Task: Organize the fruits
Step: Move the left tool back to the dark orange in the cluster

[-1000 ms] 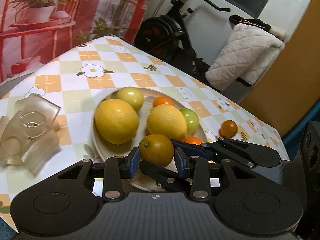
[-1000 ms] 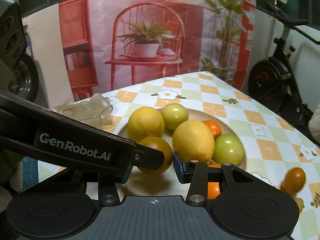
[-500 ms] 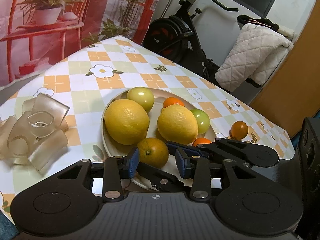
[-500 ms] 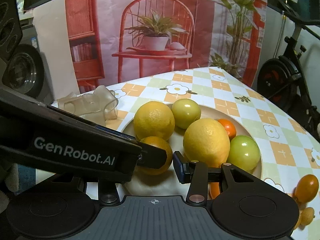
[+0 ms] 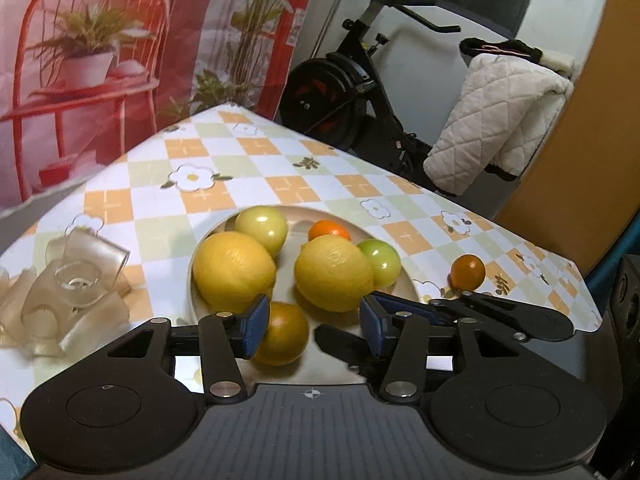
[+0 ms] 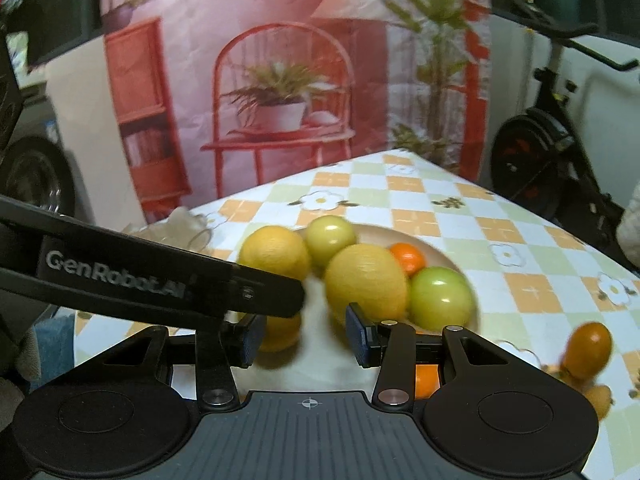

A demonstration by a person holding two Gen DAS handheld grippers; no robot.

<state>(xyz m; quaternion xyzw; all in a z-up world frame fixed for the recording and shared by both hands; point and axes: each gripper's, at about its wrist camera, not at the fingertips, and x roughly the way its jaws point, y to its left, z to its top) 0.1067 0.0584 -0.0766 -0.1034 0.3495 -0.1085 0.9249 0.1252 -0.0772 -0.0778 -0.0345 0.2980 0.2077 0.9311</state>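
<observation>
A beige plate (image 5: 308, 213) holds two lemons (image 5: 234, 270), two green fruits (image 5: 262, 224), a small tangerine (image 5: 329, 229) and, at its front, a dark orange (image 5: 285, 336). My left gripper (image 5: 311, 328) straddles that orange with its jaws opening. The orange rests by the left pad, clear of the right pad. In the right wrist view my right gripper (image 6: 305, 336) hovers over the plate's (image 6: 376, 233) front edge, open a little with nothing between its pads. The orange (image 6: 280, 334) shows behind its left pad. The right gripper's fingers (image 5: 512, 316) cross under the left one.
A small orange fruit (image 5: 468, 272) lies on the checked tablecloth right of the plate. Clear plastic cups (image 5: 72, 288) are piled at the left. Beyond the table's far edge stand an exercise bike (image 5: 352, 92) and a white quilted coat (image 5: 500, 112).
The left jaws have spread and let go of the orange, which now sits on the plate. The right wrist view has shifted sideways and is blurred.
</observation>
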